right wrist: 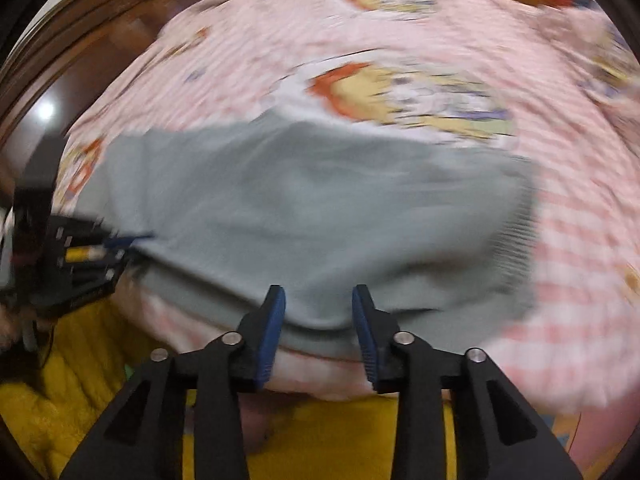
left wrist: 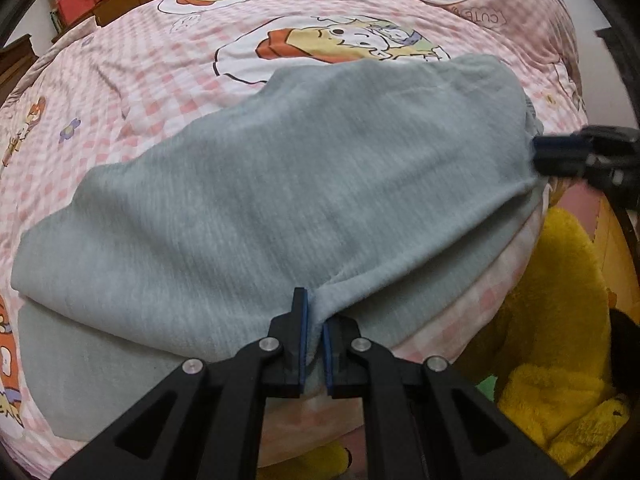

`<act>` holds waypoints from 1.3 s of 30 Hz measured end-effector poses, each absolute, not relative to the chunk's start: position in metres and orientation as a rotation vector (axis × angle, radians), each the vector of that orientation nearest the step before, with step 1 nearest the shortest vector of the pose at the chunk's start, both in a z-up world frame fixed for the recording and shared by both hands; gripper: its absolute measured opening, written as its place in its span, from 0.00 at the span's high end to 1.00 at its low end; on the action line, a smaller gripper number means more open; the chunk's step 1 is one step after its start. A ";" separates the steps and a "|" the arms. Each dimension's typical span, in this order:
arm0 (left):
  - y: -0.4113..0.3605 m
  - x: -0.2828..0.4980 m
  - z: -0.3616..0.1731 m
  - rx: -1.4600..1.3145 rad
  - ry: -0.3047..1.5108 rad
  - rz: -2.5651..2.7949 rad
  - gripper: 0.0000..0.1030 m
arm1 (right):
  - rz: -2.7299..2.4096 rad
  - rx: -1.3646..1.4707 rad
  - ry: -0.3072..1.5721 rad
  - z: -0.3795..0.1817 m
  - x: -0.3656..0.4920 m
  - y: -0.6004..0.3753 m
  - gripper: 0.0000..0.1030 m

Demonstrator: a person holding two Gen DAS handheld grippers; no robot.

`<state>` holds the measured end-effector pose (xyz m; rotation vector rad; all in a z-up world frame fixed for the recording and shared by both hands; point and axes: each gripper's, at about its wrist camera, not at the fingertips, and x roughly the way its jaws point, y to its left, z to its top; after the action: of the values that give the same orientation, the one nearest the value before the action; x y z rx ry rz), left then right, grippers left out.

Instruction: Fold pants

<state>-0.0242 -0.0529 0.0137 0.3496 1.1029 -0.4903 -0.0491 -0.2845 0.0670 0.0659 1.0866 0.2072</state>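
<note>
Soft grey knit pants [left wrist: 280, 184] lie folded mid-frame on my bed's pink checked cartoon sheet [left wrist: 168, 92]. My left hand-held gripper [left wrist: 314, 320] pinches their near edge; my right hand-held gripper [right wrist: 319, 304] stands spread, its pads clear of the cloth. Fuzzy yellow plush [left wrist: 560, 320] crowds lower right.

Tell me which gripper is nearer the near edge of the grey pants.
Left. The left gripper is clamped on the edge of the grey pants; the right gripper stands open astride that edge, pads off the cloth.

Left cam sits right behind left gripper [left wrist: 314, 322], tilted steeply down, close over pants [left wrist: 256, 196] on bed [left wrist: 168, 80]. Right cam same deal behind right gripper [right wrist: 319, 312], blurry. Both share pants, bedspread; each catches other gripper at frame edge.
</note>
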 end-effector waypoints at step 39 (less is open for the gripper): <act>-0.064 -0.058 0.010 0.463 1.064 -0.459 0.94 | -0.205 0.613 1.111 0.018 -0.044 -0.420 0.76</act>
<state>-0.0578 -0.0641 0.0101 0.4630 1.0635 -0.4589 -0.0439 -0.4205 0.0180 0.6129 1.1108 -0.2046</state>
